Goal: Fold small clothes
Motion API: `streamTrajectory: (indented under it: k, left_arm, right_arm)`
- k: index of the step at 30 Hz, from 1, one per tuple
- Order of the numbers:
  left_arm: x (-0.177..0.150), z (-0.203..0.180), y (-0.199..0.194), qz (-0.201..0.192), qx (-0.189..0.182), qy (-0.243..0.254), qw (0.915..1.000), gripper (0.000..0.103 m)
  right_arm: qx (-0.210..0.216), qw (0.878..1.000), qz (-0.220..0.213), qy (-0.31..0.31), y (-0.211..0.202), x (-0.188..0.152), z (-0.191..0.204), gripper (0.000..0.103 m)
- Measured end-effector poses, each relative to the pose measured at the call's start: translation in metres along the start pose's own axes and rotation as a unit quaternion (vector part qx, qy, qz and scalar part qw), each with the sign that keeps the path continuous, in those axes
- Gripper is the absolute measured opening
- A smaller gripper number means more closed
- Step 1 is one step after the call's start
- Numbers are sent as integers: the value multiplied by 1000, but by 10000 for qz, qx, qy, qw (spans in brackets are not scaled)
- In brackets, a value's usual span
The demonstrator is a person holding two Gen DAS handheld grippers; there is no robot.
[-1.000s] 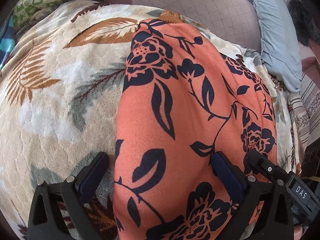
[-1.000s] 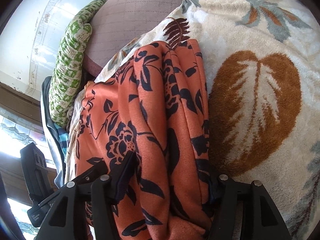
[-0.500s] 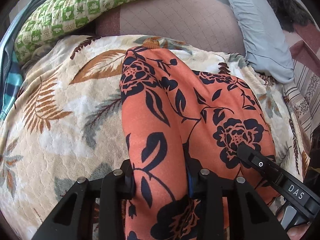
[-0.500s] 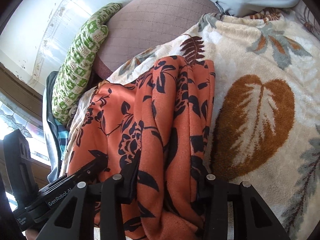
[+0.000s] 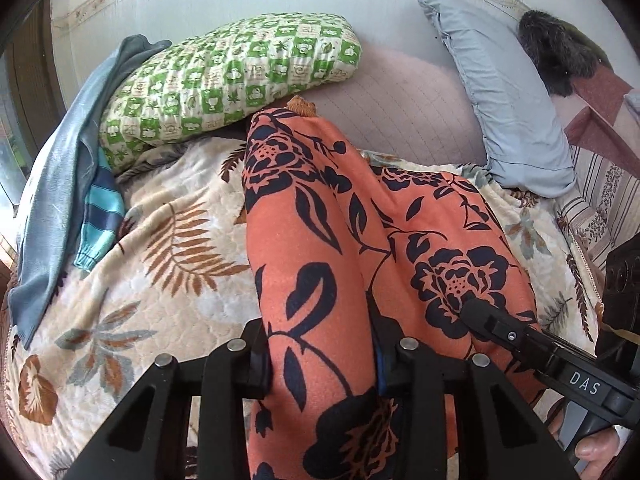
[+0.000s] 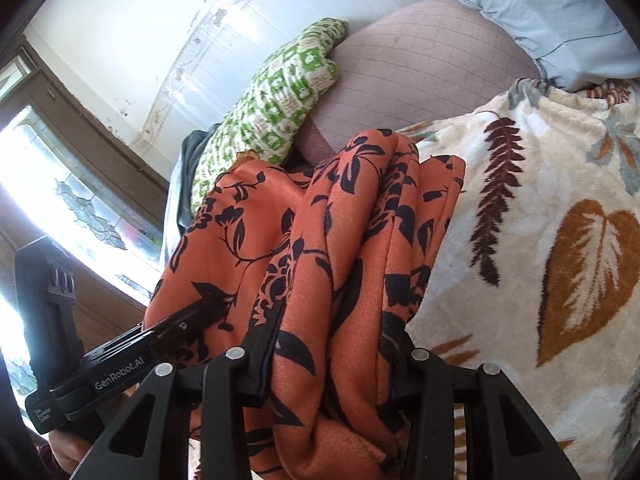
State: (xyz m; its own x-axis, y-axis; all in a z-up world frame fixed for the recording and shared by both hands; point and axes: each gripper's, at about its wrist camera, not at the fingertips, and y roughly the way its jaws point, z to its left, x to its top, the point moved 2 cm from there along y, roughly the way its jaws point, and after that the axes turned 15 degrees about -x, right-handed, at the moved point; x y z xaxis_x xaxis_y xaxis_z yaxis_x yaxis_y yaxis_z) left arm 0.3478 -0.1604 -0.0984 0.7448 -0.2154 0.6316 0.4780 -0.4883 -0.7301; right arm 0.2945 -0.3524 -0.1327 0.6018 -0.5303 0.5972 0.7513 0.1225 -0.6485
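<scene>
**Left wrist view: both grippers clamp the orange garment**

An orange floral garment (image 5: 320,248) lies bunched lengthwise on the leaf-print blanket (image 5: 160,248) — its near end pinched in the left gripper (image 5: 320,364), jaws closed on the cloth. The right gripper (image 6: 332,364) grips gathered folds likewise. Farther off sit a green checked pillow (image 5: 228,76) and a blue pillow (image 5: 504,96).

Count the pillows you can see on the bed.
2. A green checked pillow lies at the back left, against the wall, and a light blue pillow leans at the back right. Others may be hidden behind the orange garment.
</scene>
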Motion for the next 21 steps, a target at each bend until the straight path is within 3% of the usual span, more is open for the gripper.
streamTrajectory:
  k: [8,14,17,19,21]
  left_arm:
    - [-48,26,-42,127,176,100,9997,38]
    - [-96,61,-23,612,150,-350,9974,40]
    - [-127,79,-2,908,270,-614,9936,51]
    - [-134,87,-8,643,238,-713,9951,64]
    - [-135,89,-15,659,106,-801,9946,65]
  right_arm:
    - [455,9975,518,117,-4,-58,28,43]
    - [219,9945,991,274,22,-98,28,43]
    - [-406,9919,1205,24,41,-123,24,47]
    - [-440,9930,1096,86,43,-130,20,58]
    - [-460,9919,1170,204,38,-128,16,61]
